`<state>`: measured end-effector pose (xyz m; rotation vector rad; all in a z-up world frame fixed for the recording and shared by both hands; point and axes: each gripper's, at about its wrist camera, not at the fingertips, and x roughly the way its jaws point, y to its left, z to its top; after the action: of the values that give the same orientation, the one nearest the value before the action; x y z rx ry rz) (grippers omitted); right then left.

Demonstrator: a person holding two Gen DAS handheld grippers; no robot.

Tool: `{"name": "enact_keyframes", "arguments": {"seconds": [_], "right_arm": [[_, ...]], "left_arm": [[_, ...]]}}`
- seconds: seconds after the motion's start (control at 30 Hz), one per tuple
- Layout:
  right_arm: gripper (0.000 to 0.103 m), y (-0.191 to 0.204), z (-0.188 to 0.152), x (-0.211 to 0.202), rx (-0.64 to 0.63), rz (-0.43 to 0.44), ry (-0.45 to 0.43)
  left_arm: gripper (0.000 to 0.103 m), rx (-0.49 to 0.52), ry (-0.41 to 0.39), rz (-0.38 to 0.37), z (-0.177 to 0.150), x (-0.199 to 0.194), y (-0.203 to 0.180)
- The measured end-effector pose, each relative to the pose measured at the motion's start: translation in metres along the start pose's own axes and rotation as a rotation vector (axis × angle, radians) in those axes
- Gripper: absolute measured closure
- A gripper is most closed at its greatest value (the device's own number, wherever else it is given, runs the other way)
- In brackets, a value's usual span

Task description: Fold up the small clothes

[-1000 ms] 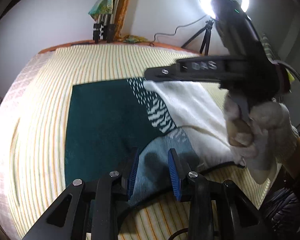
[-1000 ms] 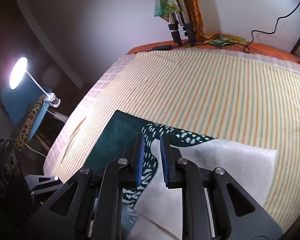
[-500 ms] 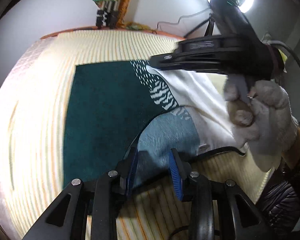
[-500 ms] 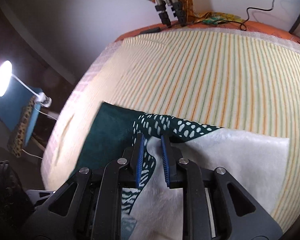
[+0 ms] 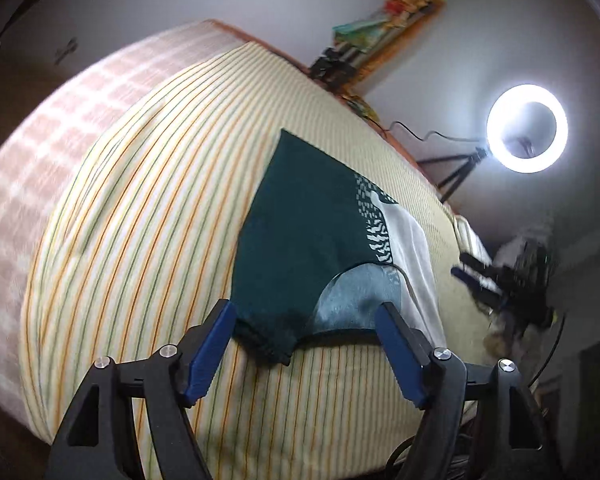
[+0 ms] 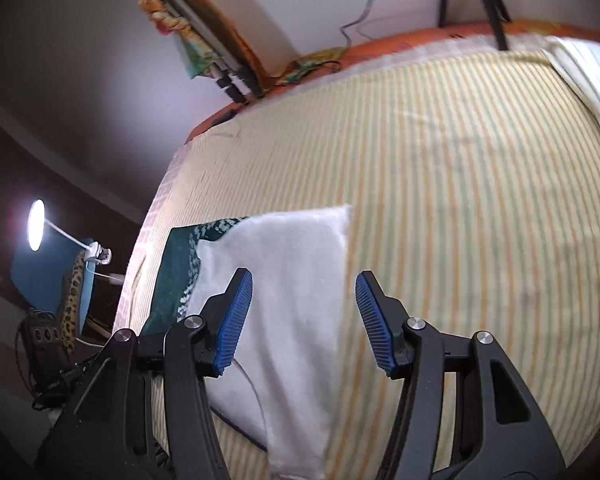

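Observation:
A small garment [image 5: 308,240] lies flat on the striped bed, dark green with a white patterned part and a light blue inner panel near its hem. My left gripper [image 5: 306,350] is open and empty, just short of the garment's dark hem. My right gripper [image 6: 304,320] is open and empty above the white part of the garment [image 6: 288,276]. The right gripper also shows blurred at the far right of the left wrist view [image 5: 476,280].
The bed has a yellow striped sheet [image 5: 148,208] with a pink checked edge [image 5: 40,140]. A ring light [image 5: 526,128] on a tripod stands beyond it. A folded tripod [image 6: 216,52] leans on the wall. A lamp [image 6: 36,224] and a chair stand left of the bed.
Both grippers were shut on the garment; both have opened and pulled back. The garment now lies flat and released on the sheet.

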<state>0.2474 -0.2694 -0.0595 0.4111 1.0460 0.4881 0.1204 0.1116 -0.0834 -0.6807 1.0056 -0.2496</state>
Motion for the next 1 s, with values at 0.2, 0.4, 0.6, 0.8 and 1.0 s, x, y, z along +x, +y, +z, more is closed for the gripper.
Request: {"name": "enact_keyframes", "arguments": {"seconds": [0.2, 0.4, 0.6, 0.8, 1.0], "right_arm": [[0.046, -0.025, -0.015, 0.003, 0.059, 0.028, 0.052], [0.046, -0.034, -0.021, 0.02, 0.111, 0.093, 0.089], [0.045, -0.03, -0.011, 0.033, 0.136, 0.155, 0.084], [0.045, -0.024, -0.002, 0.05, 0.151, 0.21, 0.071], [0.045, -0.019, 0.005, 0.064, 0.189, 0.252, 0.054]], "left_arm": [[0.028, -0.129, 0.063, 0.01, -0.005, 0.021, 0.018], [0.029, -0.193, 0.068, -0.039, -0.005, 0.028, 0.018], [0.03, -0.198, 0.075, -0.055, 0.003, 0.041, 0.007], [0.036, -0.139, 0.075, -0.037, 0.011, 0.056, -0.008], [0.06, -0.119, 0.081, -0.015, 0.022, 0.071, -0.016]]}}
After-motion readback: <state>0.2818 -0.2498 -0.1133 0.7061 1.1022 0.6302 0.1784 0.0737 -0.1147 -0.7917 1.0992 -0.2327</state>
